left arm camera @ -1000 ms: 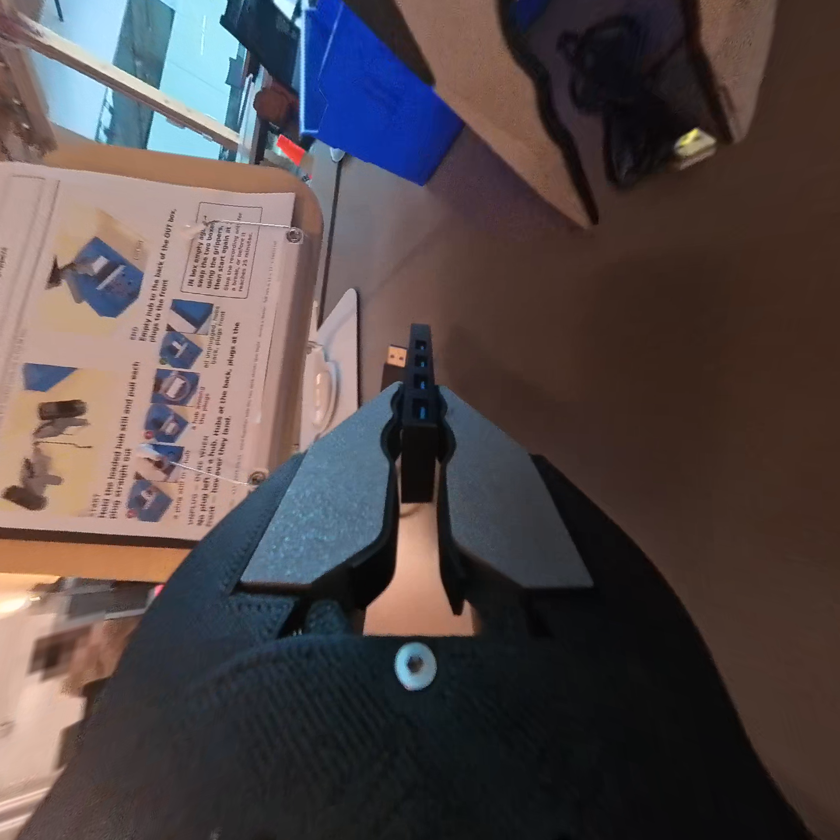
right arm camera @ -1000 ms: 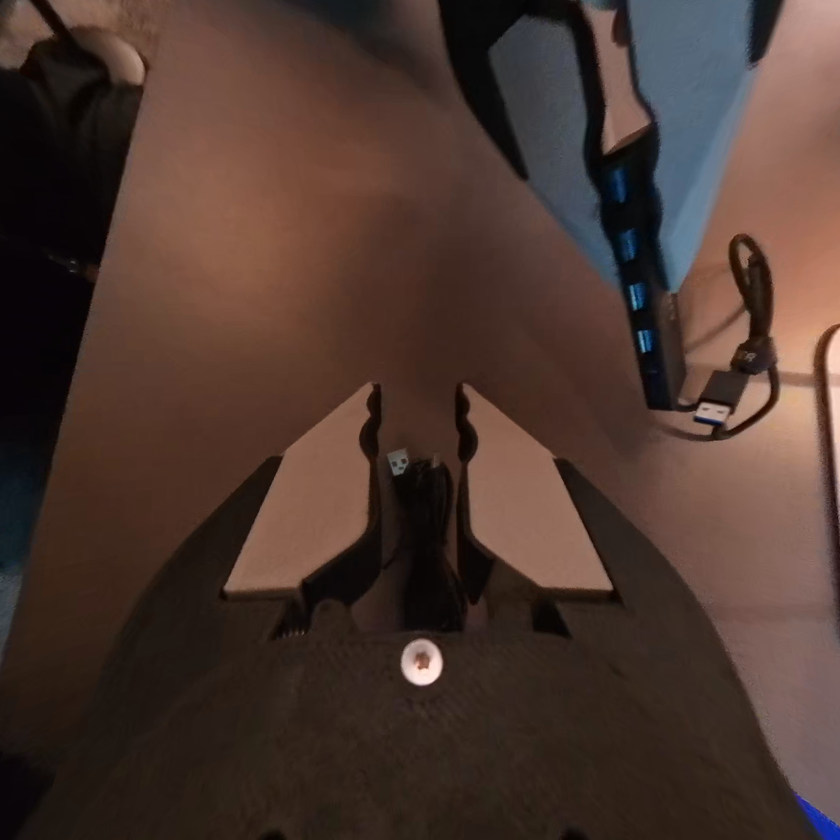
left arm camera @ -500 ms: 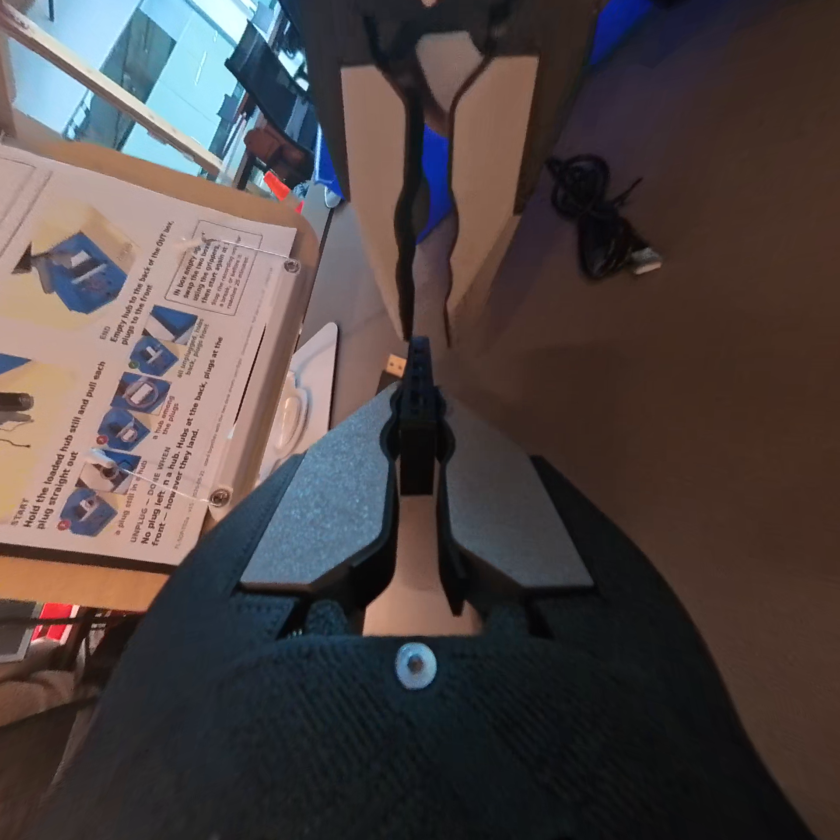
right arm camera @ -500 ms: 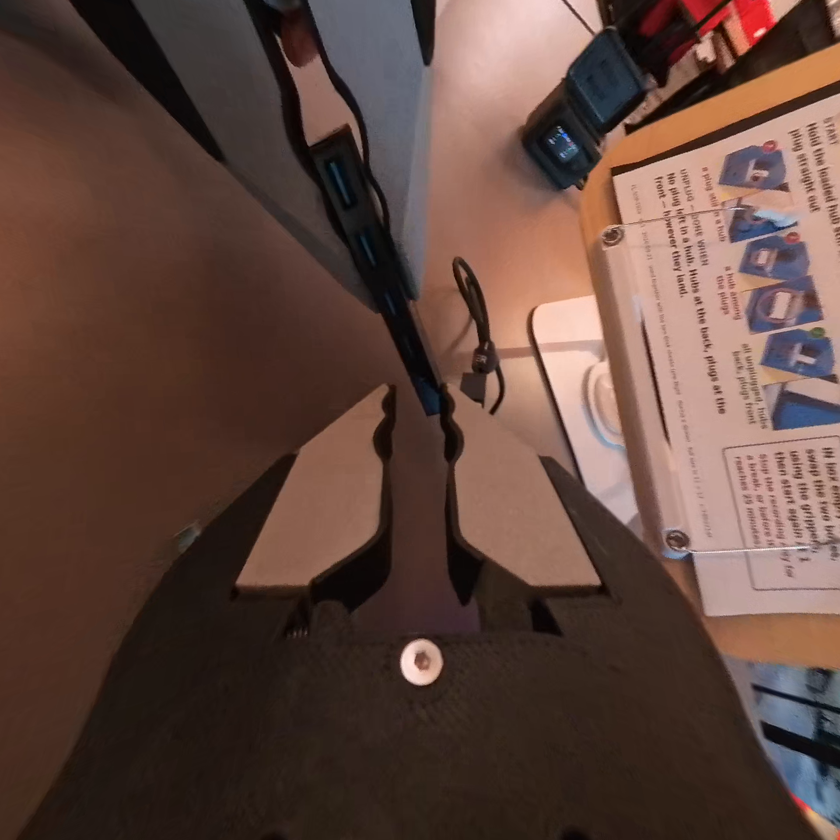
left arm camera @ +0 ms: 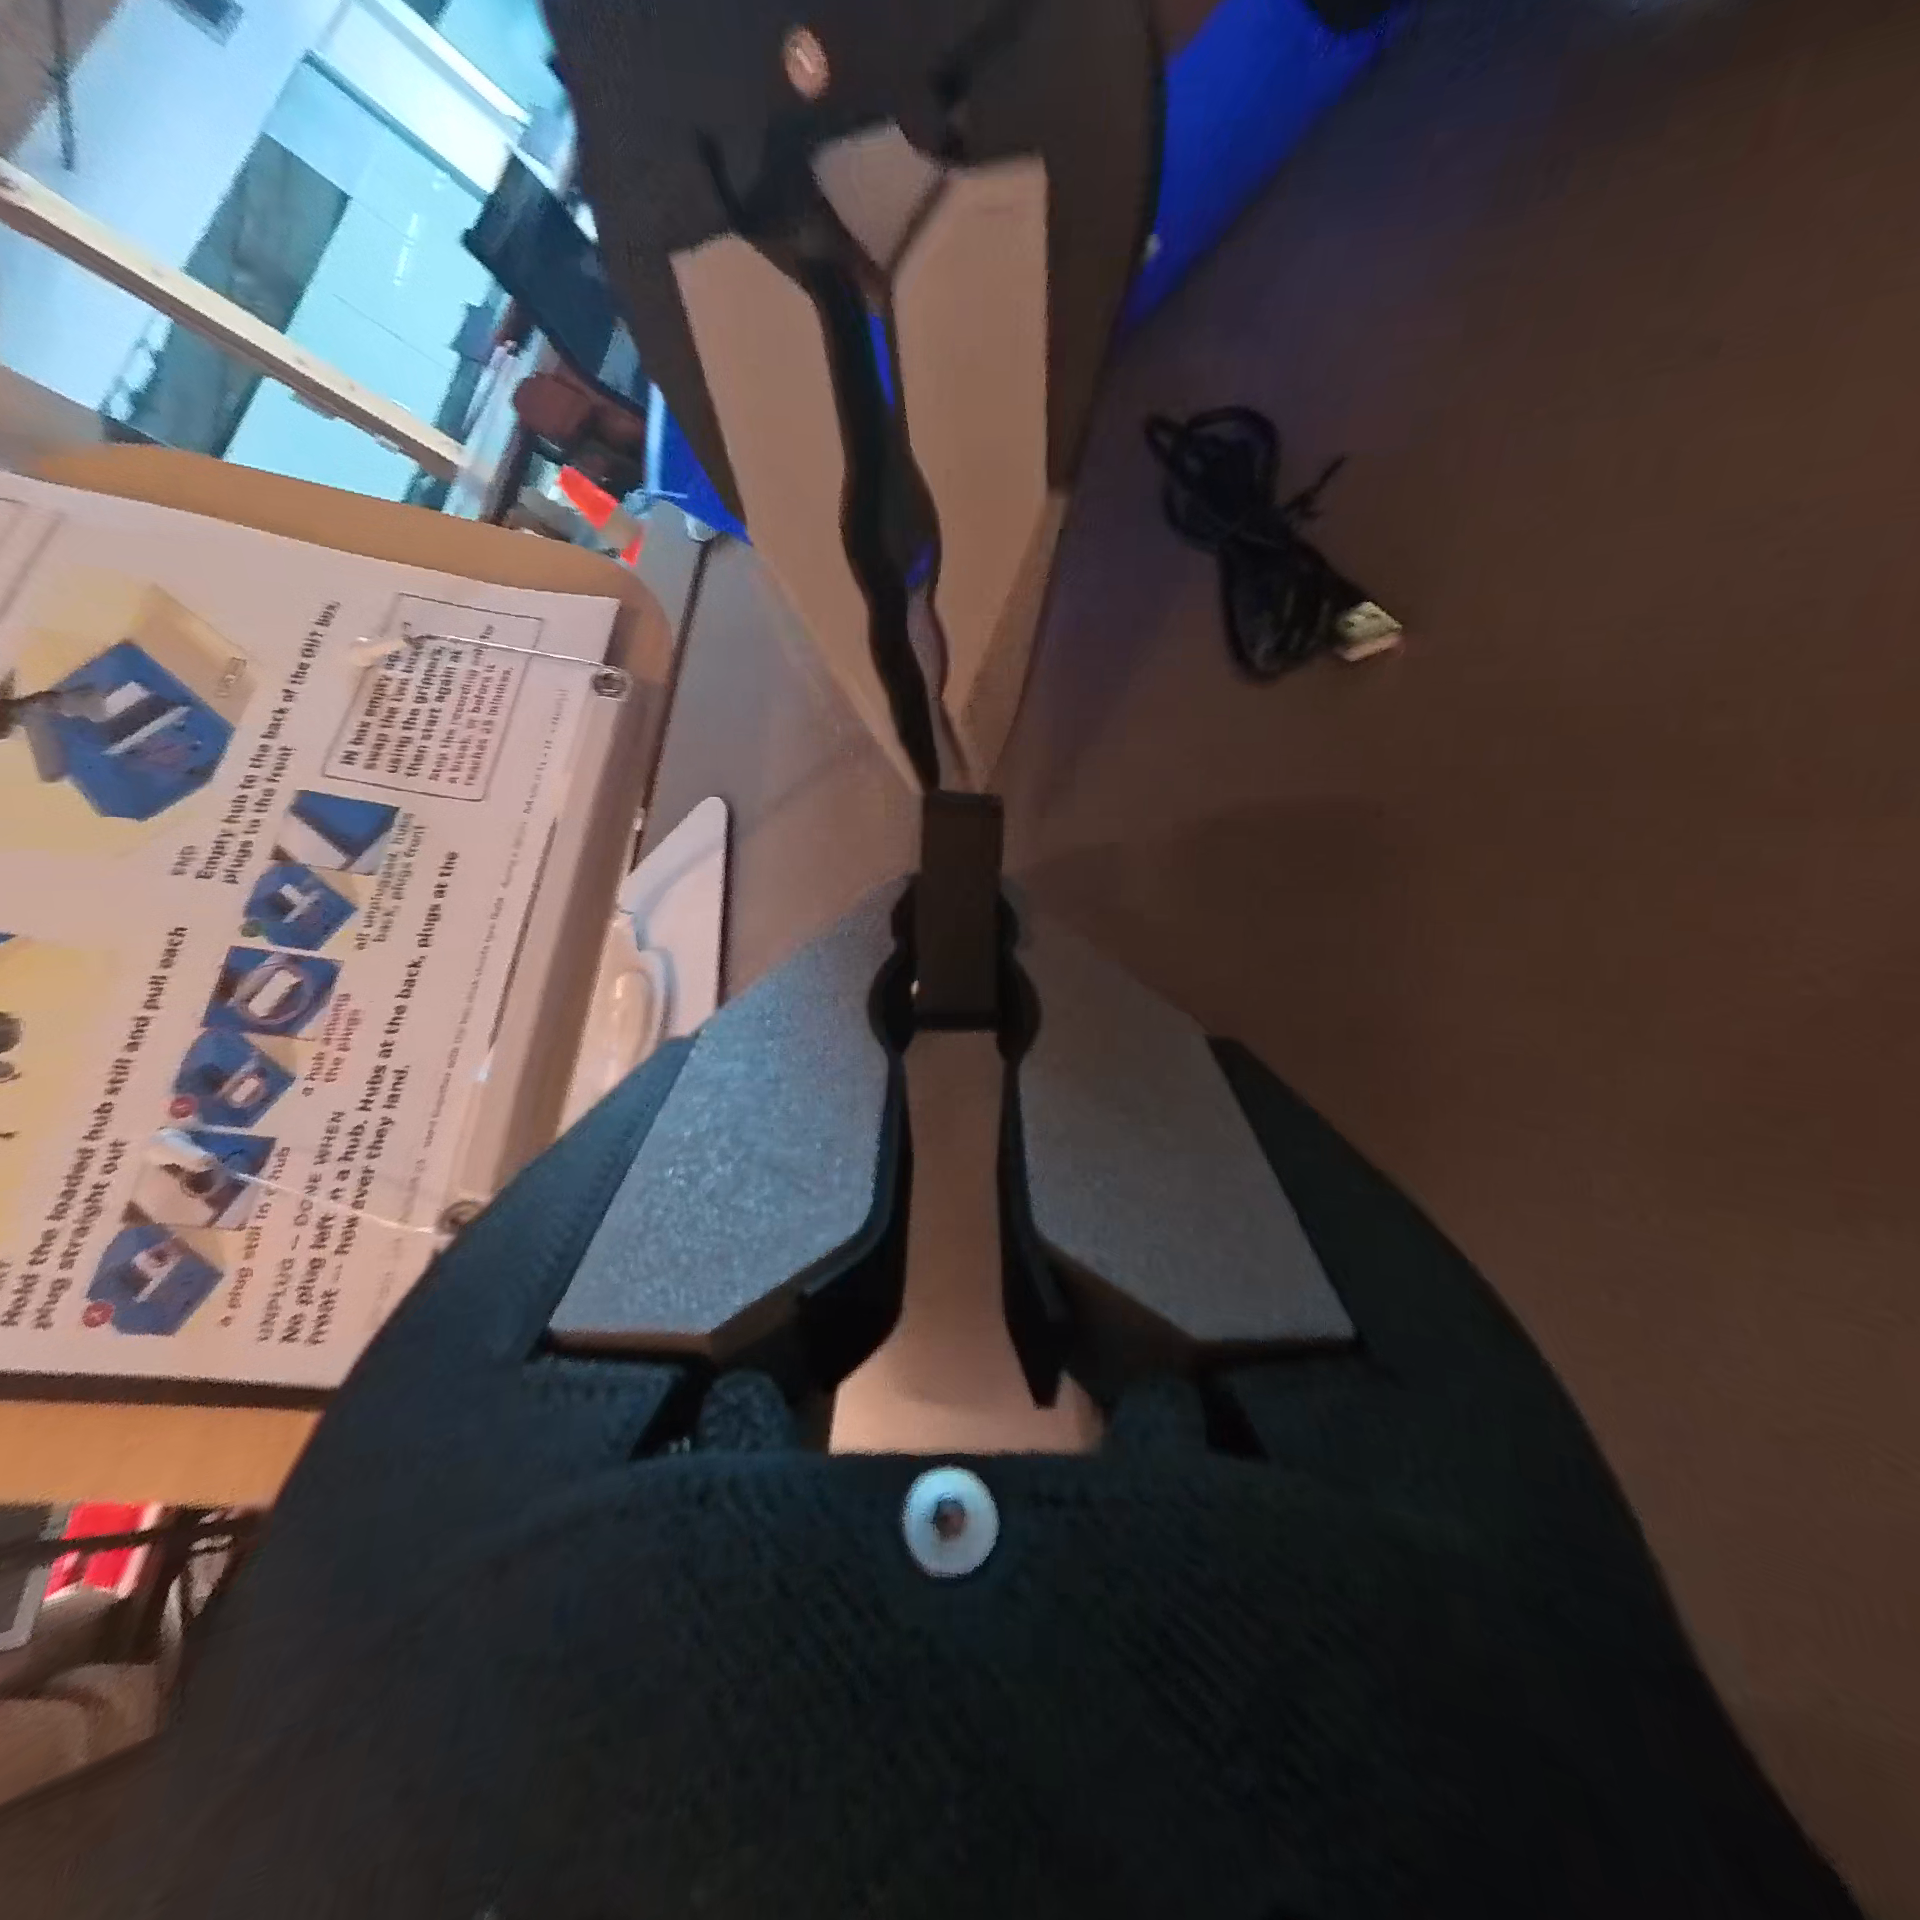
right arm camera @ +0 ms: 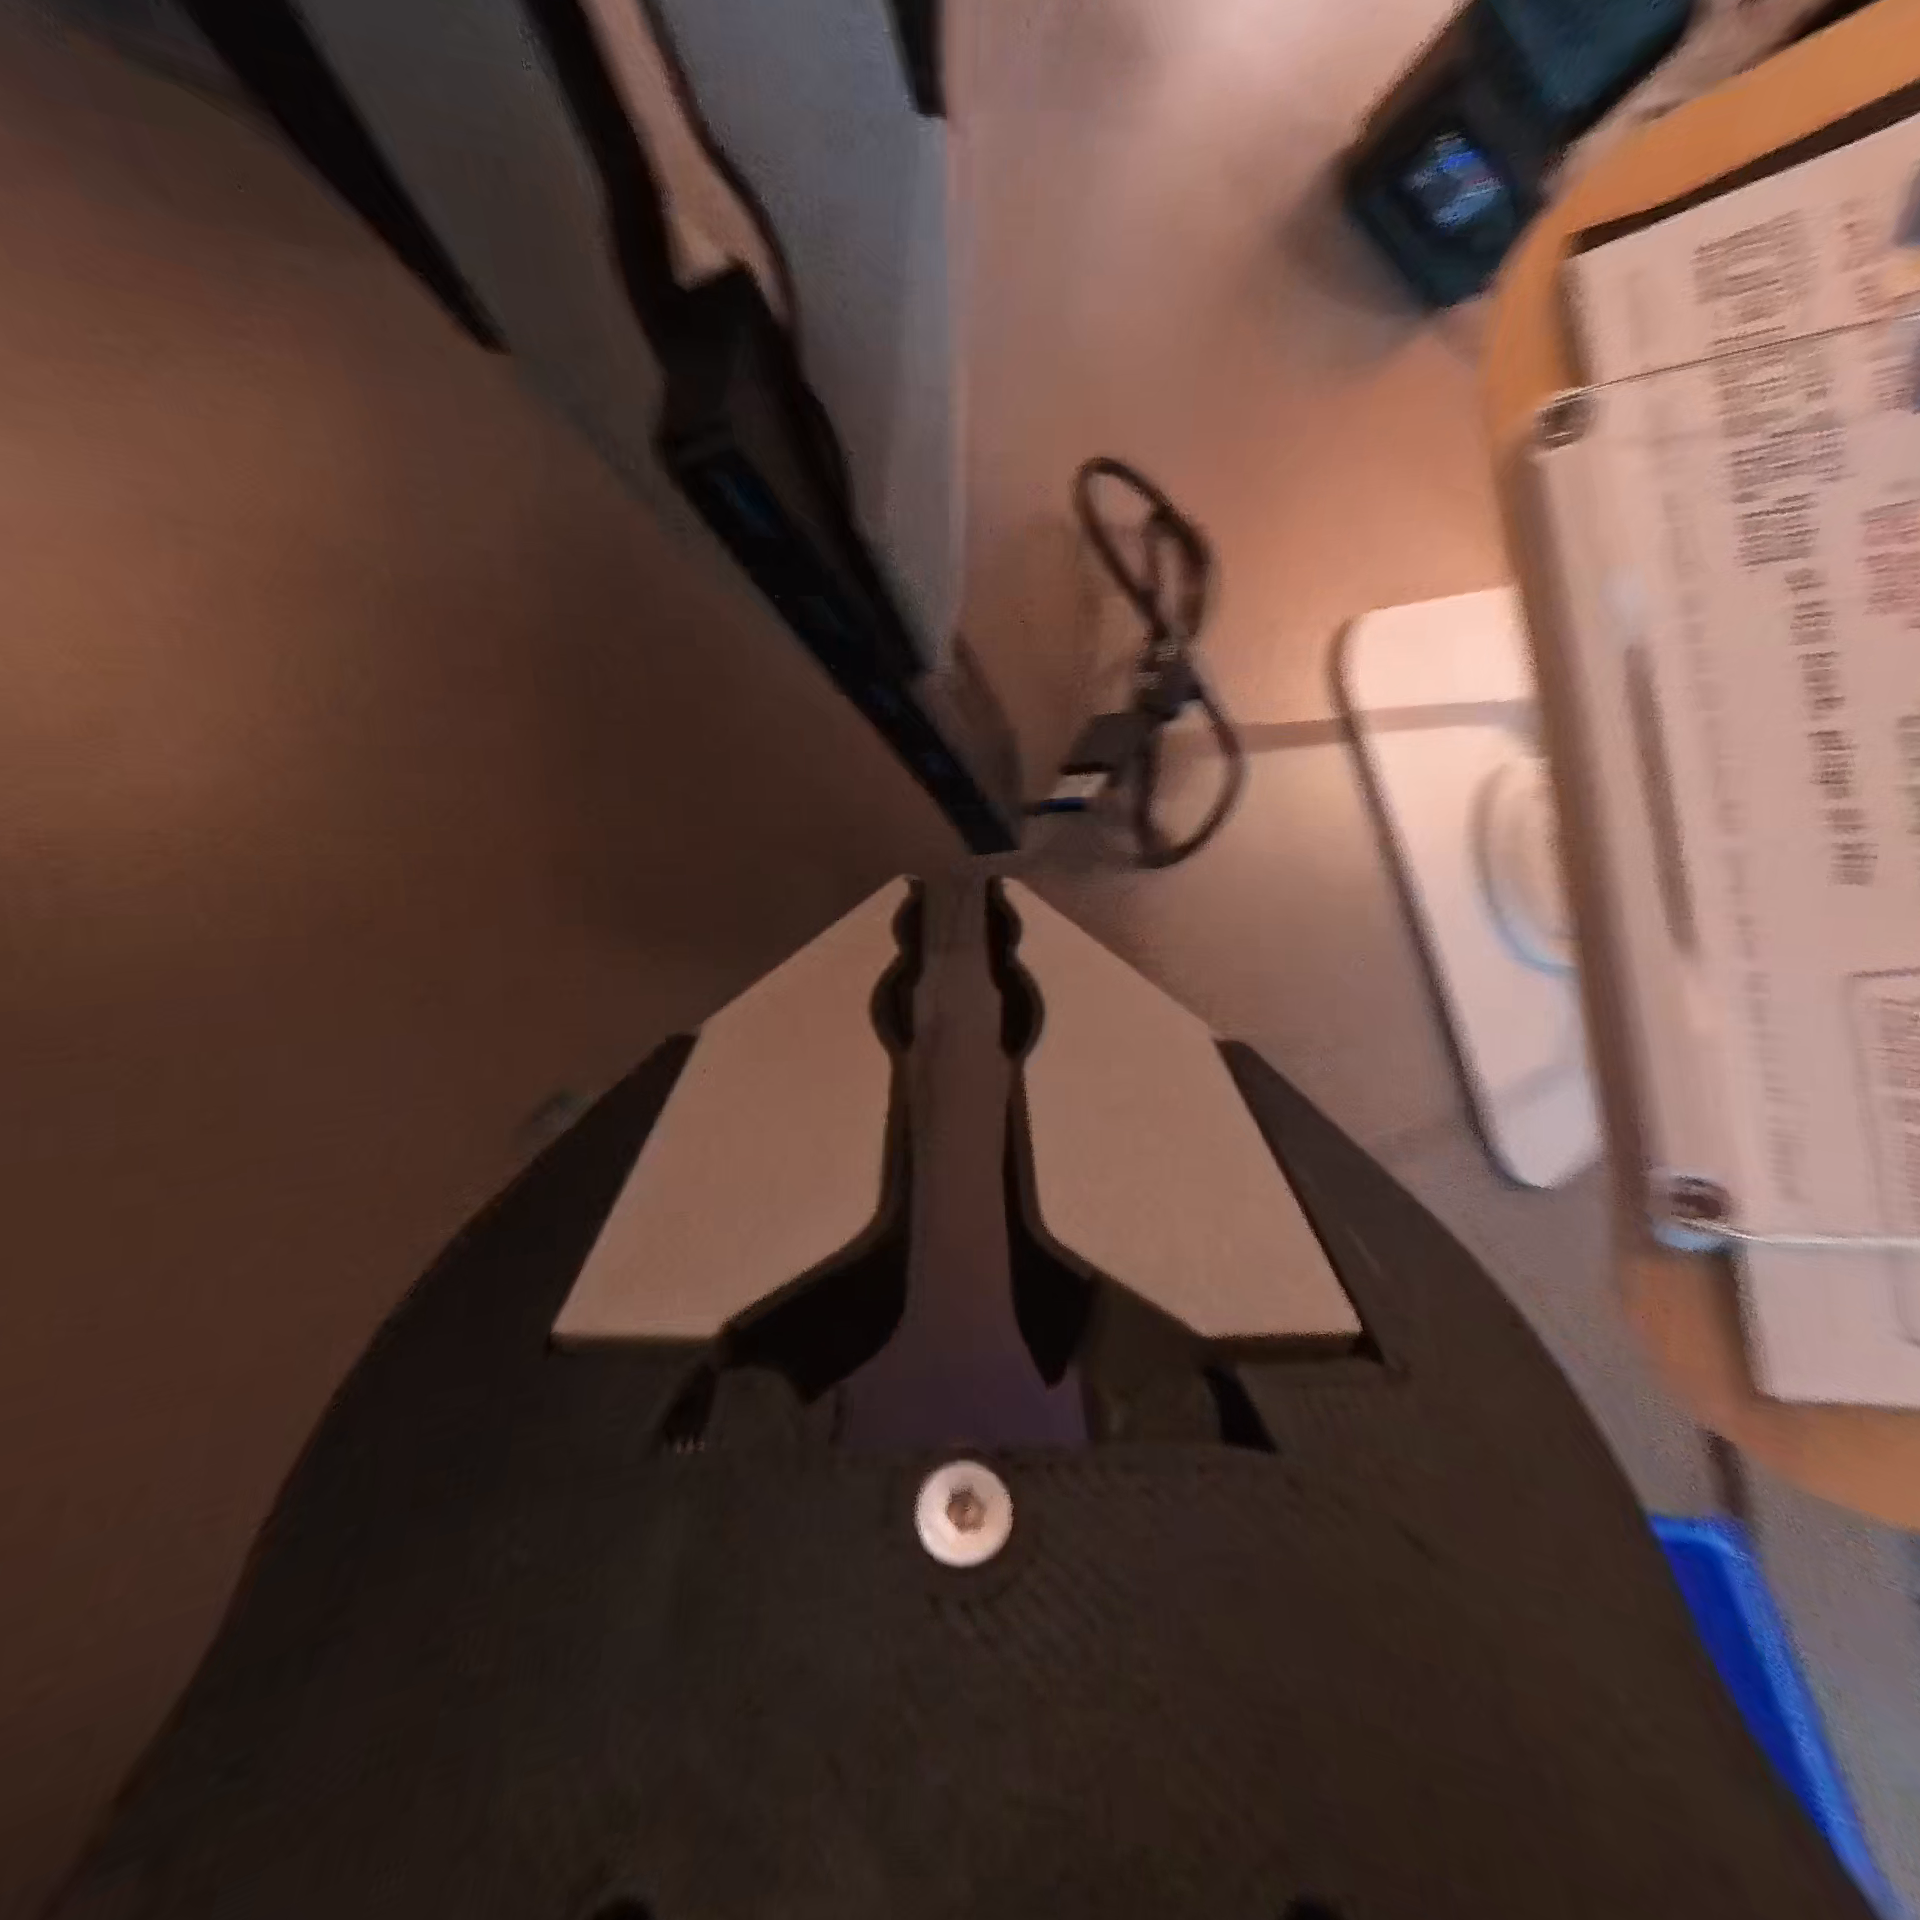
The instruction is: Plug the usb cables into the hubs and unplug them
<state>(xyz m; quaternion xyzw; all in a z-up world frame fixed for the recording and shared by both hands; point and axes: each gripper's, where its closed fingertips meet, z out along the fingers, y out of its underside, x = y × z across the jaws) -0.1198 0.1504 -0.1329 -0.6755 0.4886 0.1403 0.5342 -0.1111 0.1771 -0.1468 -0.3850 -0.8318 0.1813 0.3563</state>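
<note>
My left gripper (left arm camera: 956, 940) is shut on a black USB hub (left arm camera: 958, 894), held end-on above the brown table. In the right wrist view the hub (right arm camera: 821, 582) runs diagonally between the left gripper's grey pads. The hub's own lead, with a blue plug (right arm camera: 1101, 758), hangs beside it. My right gripper (right arm camera: 951, 894) points at the hub's end and stops just short of it. Its jaws are a narrow gap apart with nothing between them. It also shows at the top of the left wrist view (left arm camera: 940, 764). A bundled black USB cable (left arm camera: 1262, 551) with a silver plug lies loose on the table.
A printed instruction sheet (left arm camera: 260, 935) is clipped to a wooden board on the left, with a white pad (left arm camera: 675, 935) beside it. Both also show in the right wrist view, sheet (right arm camera: 1766, 727) and pad (right arm camera: 1455, 831). A blue bin (left arm camera: 1226, 208) stands behind. A small black device (right arm camera: 1455, 187) sits near the board. My two grippers' fingertips are within a few centimetres of each other. From either gripper's tips it is about 35 cm to the small black device (right arm camera: 1455, 187).
My right gripper left the cable bundle on the table, swung over to the hub's end and narrowed its jaws. My left gripper kept hold of the hub and turned it slightly.
</note>
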